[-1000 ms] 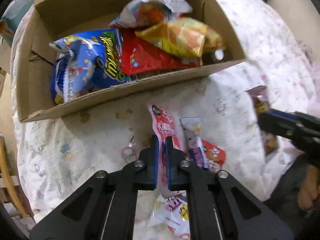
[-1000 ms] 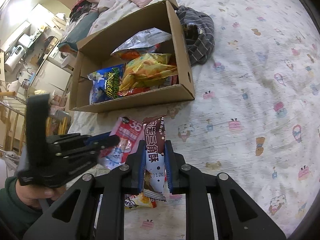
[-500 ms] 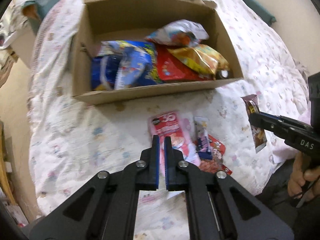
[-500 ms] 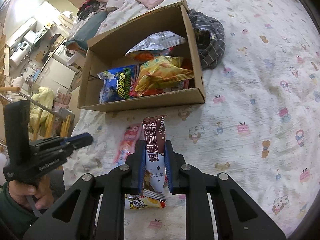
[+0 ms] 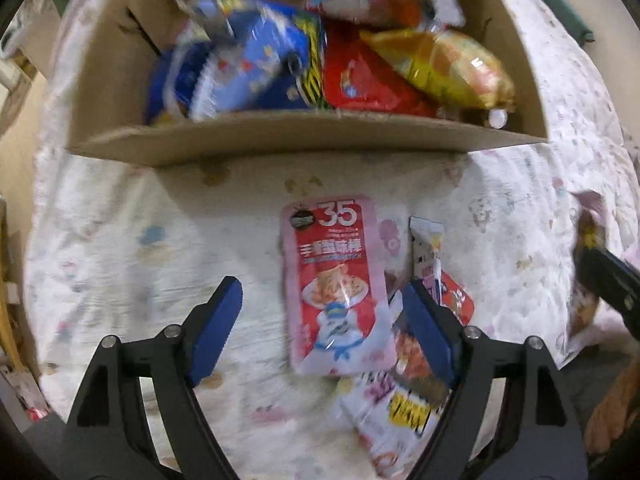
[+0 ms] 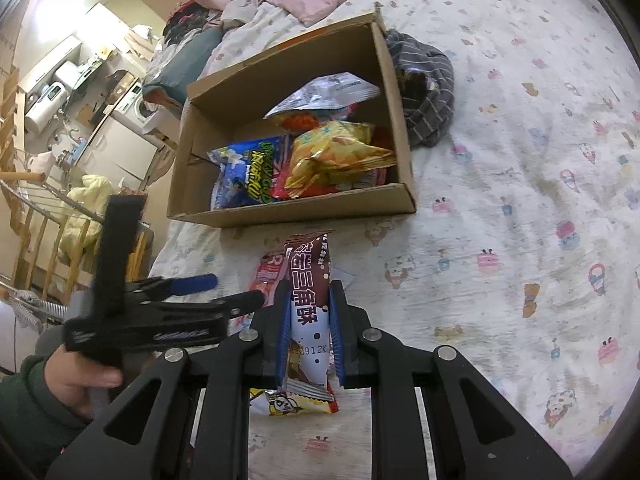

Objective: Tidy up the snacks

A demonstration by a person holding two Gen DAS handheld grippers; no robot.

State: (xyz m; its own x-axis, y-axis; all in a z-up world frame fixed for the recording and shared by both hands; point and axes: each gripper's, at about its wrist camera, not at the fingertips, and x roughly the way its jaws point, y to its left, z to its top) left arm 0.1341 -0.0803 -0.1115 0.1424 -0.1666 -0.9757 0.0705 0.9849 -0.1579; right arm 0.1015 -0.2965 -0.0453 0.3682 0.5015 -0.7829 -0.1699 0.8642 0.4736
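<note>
My left gripper point(image 5: 320, 300) points down over the bed sheet, its jaws opening wide. A pink and red snack packet marked 35 point(image 5: 336, 280) lies flat on the sheet between the blue pads, and neither pad presses on it. Just beyond stands an open cardboard box point(image 5: 280, 140) with several snack bags inside. My right gripper point(image 6: 310, 300) is shut on a brown chocolate snack packet point(image 6: 308, 256), held upright in front of the box point(image 6: 300, 212). In the right wrist view my left gripper point(image 6: 234, 290) is at the left, beside the pink packet point(image 6: 268, 276).
More small packets point(image 5: 400, 400) lie on the sheet under and right of the left gripper, and a yellow one point(image 6: 296, 402) lies below the right gripper. A grey striped cloth point(image 6: 428, 92) sits right of the box. The bed's edge drops off at the left.
The left gripper held the pink packet a second ago; the packet now lies on the sheet and the jaws have spread wide above it. The right gripper has kept its grip and place.
</note>
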